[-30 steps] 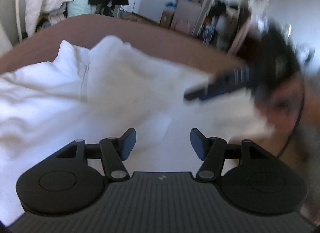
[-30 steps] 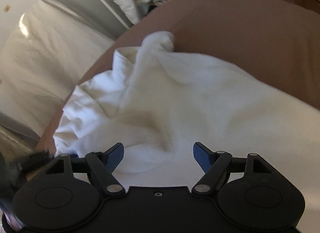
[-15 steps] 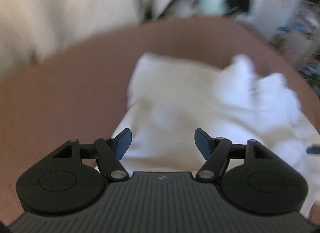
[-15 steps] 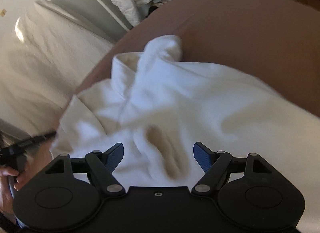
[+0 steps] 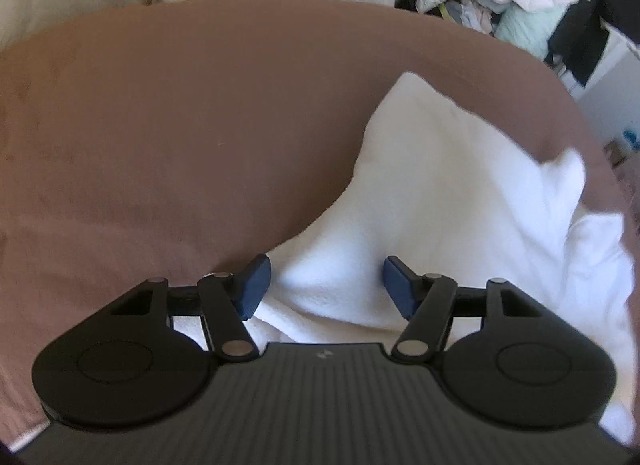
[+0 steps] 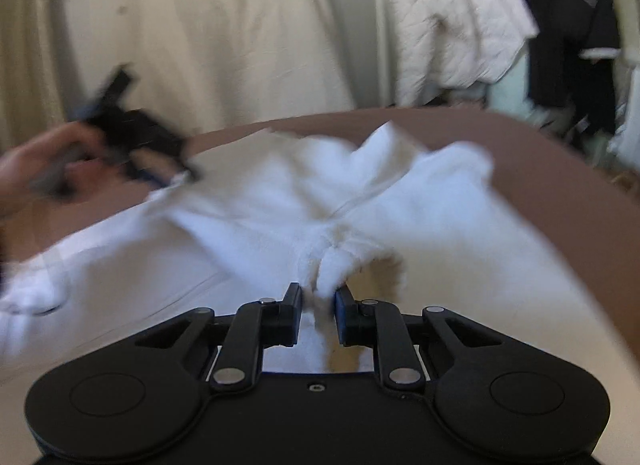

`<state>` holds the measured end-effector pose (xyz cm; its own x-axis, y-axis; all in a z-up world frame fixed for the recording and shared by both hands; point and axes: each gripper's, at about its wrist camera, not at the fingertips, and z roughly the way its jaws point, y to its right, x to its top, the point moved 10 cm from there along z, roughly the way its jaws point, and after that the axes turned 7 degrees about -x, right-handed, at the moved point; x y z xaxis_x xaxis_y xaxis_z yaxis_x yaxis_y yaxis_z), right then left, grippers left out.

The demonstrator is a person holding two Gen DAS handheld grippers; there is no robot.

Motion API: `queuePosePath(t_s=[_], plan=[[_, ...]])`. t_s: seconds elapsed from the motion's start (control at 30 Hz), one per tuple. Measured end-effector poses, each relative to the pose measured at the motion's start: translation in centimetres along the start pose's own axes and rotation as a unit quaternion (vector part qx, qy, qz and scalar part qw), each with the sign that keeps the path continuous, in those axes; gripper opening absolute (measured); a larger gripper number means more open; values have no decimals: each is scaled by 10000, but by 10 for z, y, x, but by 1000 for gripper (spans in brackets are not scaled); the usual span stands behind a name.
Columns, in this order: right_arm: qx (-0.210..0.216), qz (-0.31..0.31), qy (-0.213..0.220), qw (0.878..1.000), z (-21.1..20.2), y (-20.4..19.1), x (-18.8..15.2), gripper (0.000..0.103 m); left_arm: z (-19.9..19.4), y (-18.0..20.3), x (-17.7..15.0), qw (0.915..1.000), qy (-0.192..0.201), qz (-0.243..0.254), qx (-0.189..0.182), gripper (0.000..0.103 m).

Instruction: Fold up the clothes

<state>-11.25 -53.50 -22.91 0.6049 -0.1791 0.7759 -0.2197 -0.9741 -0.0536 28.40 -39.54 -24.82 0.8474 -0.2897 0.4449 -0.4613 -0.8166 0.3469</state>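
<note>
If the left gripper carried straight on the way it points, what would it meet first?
Probably the white garment: the open left gripper already has its fleece between and just ahead of the fingers. Beyond that lies the brown bed cover. How high the gripper sits above the cloth is unclear.

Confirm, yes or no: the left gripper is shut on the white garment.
No: the left gripper has its fingers spread wide over the white garment.

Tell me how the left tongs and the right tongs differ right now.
The left tongs are spread wide open, while the right tongs are shut on a pinched ridge of the white garment. The left tongs hold nothing, sitting at the garment's edge by the brown bedcover; the right tongs grip nearer its middle. Both have blue pads and point at the same garment.
</note>
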Motion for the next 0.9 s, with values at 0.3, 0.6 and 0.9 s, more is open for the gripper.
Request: queuePosePath(t_s=[0.3,0.6,0.9], plan=[[708,1531,-1281,9773,-7,10,-58,53,-4,19,-5,9946,-13,924,476,66],[1425,4665,-1186,8649,6,59,-40,91,2,10,-5,9951,-6,983,106,67],[241,4461,-1086,8880,51,43,-19,37,8,-18,0,9972,172,708,176,77]])
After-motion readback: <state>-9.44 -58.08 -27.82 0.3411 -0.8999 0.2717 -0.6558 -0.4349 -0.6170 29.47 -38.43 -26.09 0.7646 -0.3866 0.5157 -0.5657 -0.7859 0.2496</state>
